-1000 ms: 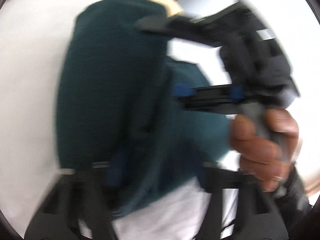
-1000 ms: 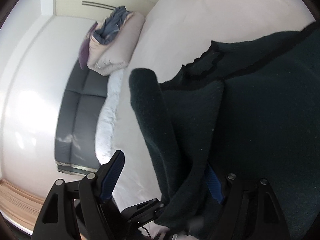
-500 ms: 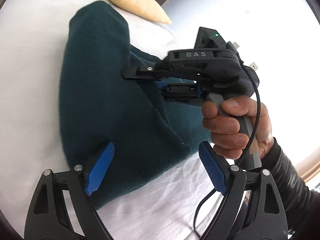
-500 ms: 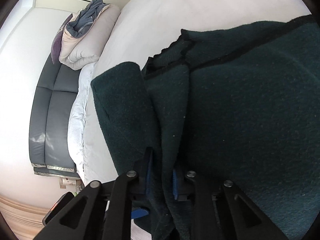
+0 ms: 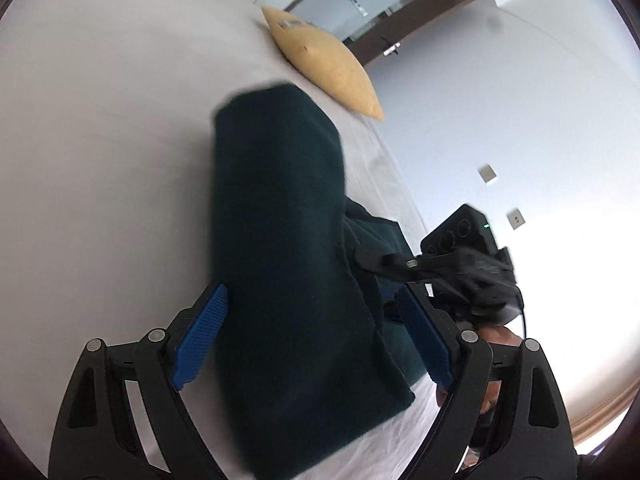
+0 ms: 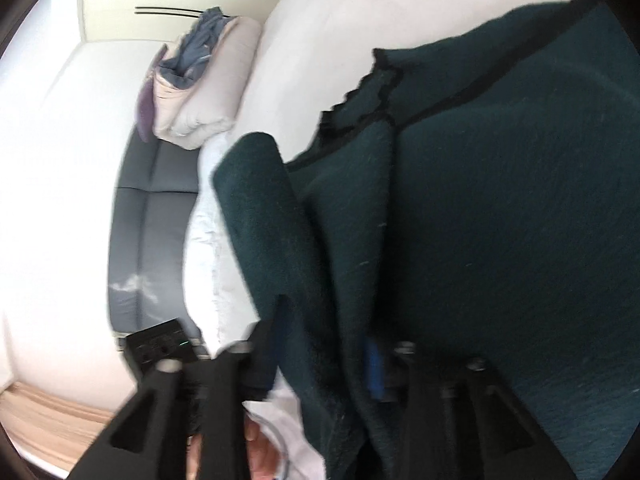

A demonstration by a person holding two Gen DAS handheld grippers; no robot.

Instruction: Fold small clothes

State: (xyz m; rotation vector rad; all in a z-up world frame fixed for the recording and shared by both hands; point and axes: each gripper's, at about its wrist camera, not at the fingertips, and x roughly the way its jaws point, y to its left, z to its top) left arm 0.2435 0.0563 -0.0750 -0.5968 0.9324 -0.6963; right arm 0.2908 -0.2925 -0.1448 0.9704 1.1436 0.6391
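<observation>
A dark teal knit garment (image 5: 280,240) lies folded lengthwise on the white bed (image 5: 100,140). My left gripper (image 5: 312,340) is open, its blue pads (image 5: 200,336) wide apart on either side of the garment's near end without pressing it. The right gripper (image 5: 372,280), held by a hand (image 5: 500,336), reaches into the garment's right edge. In the right wrist view a raised fold of the garment (image 6: 500,200) stands between the fingers of my right gripper (image 6: 326,344). Its jaws are opening, and the cloth partly hides one blue pad (image 6: 374,364).
A yellow pillow (image 5: 324,60) lies at the far edge of the bed. A folded pale duvet (image 6: 208,88) with blue cloth on top sits at the bed's head, beside a grey padded headboard (image 6: 152,220). Wall and wooden floor lie beyond.
The right gripper closed on the garment's fold half a second ago and has now widened. The left gripper has slid sideways, so the garment now sits centred between its pads.
</observation>
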